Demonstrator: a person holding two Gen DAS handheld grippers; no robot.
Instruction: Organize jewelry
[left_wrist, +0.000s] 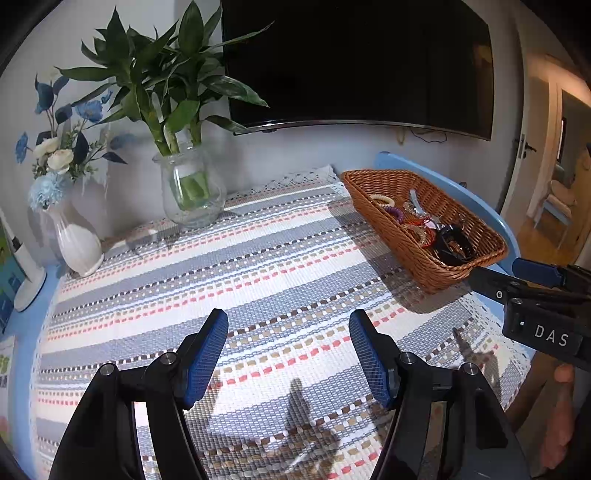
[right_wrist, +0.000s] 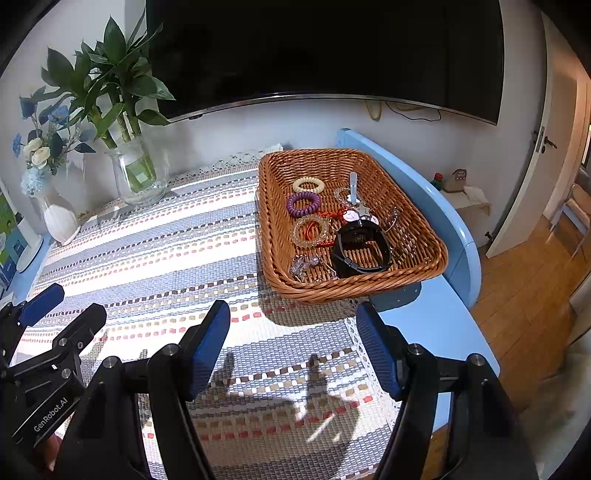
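So, jewelry all sits in the wicker basket (right_wrist: 424, 229) at the far right of the striped tablecloth (right_wrist: 166, 236): cream ring (right_wrist: 308, 184), purple coil tie (right_wrist: 303, 204), amber bead bracelet (right_wrist: 309, 232), black band (right_wrist: 360, 249), clear clip (right_wrist: 354, 186), a few tangled bits I can't ID. Nothing loose on the cloth that I see. That fits either pieces gathered in, or a pile waiting to be sorted out, so I won't call the step. If I go in w/ the right gripper (right_wrist: 293, 347), I'd approach from above and pick a piece lying apart, e.g. the cream ring, not the tangle. Right gripper hovers low just short of the basket, jaws apart, empty. Left gripper (left_wrist: 288, 354) hangs over mid-cloth, jaws apart too, empty.
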